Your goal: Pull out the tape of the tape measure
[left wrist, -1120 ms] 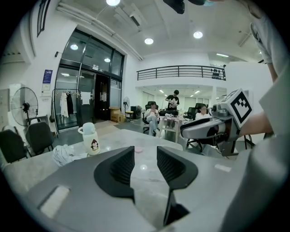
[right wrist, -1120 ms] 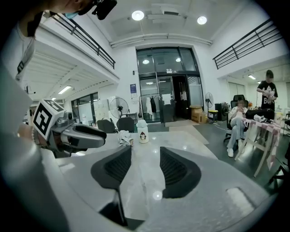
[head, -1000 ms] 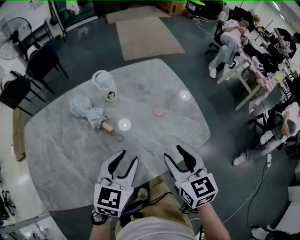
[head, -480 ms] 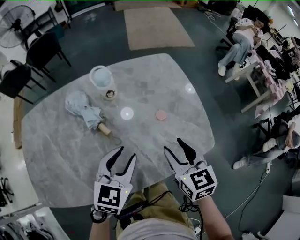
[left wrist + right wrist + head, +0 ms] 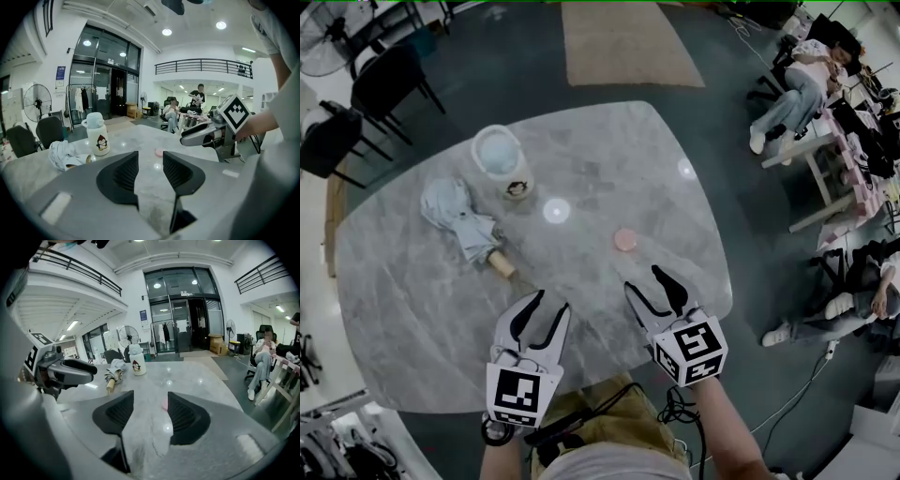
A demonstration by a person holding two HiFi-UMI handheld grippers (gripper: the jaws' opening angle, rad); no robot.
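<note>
while left tool (image 5: 551,302) hangs spread, right tool (image 5: 644,279) just opened wider, both empty: grey marble table (image 5: 422,291), beige rug (image 5: 628,42) beyond.

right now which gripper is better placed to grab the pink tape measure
Right. The right gripper, jaws just opened wider and empty, is nearest the pink tape measure, which lies just ahead; the left gripper is farther off.

A jaw half hides the pink disc (image 5: 164,403).
</note>
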